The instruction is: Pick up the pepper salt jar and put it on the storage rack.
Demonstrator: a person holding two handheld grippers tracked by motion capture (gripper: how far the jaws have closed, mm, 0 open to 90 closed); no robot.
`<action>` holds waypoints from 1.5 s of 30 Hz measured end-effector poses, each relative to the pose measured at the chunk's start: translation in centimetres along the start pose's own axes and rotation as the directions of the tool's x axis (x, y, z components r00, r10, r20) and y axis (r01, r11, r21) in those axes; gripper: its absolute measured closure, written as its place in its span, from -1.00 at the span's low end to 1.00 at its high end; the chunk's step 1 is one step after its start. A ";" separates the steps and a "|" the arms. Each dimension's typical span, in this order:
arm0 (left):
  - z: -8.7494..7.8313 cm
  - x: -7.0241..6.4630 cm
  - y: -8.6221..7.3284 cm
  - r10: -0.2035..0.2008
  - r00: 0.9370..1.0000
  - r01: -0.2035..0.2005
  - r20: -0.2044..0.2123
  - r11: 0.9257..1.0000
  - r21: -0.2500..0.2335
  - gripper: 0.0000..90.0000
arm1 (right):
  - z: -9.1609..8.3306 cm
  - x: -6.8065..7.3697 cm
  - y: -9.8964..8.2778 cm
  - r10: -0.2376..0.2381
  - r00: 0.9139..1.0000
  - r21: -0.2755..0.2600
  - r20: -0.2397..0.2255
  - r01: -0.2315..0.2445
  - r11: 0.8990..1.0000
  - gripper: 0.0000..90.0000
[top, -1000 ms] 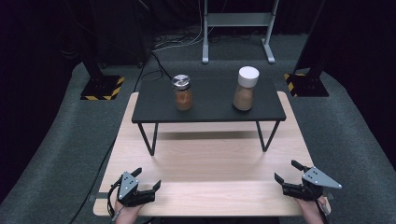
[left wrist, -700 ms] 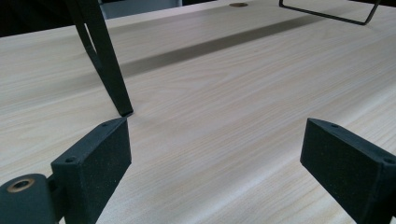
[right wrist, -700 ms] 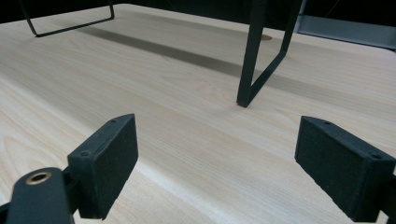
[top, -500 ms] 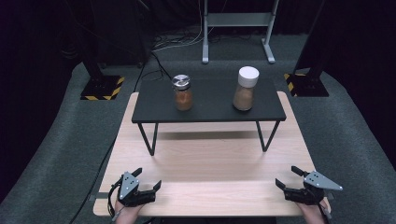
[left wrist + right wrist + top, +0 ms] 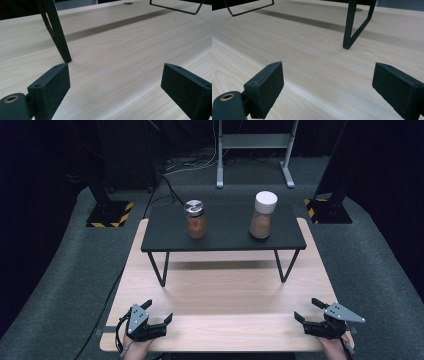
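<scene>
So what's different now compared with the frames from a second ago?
The right gripper has just been opening its jaws wider, with nothing between them. The left gripper rests open near the wooden table's front edge. The two spice jars, metal-lidded and white-lidded, stand unmoved on the black stand.

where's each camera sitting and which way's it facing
High view: above the person's side, looking forward and down on the wooden table; both hands hold the left gripper and right gripper, both open, near the front edge.
Left gripper view: rides the left gripper, low over the table, facing a leg of the black stand.
Right gripper view: on the right gripper, facing another leg.
Shared: table and black stand.
</scene>
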State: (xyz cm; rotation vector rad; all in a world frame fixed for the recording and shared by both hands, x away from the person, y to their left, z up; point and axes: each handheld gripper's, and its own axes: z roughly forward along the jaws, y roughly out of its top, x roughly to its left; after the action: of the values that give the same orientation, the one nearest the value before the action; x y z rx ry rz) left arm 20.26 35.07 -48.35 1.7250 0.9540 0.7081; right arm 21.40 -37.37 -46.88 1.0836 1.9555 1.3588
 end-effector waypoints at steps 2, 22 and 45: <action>0.0 0.0 0.0 0.002 1.000 -0.002 0.000 1.000 0.000 -0.81 | 0.1 -0.1 0.0 0.010 1.000 0.004 -0.002 -0.010 1.000 -0.79; 0.0 -0.1 0.1 0.008 1.000 -0.008 0.001 1.000 0.004 -0.81 | 0.1 -0.1 0.0 0.015 1.000 0.012 0.005 -0.015 1.000 -0.78; 0.0 0.0 0.1 0.003 1.000 -0.003 0.004 1.000 0.006 -0.81 | 0.1 -0.1 0.1 0.010 1.000 0.018 0.001 -0.010 1.000 -0.78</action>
State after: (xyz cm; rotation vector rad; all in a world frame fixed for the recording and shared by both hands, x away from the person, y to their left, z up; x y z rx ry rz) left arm 20.32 35.02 -48.28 1.7327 0.9512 0.7043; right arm 21.59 -37.38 -46.87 1.1035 1.9676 1.3481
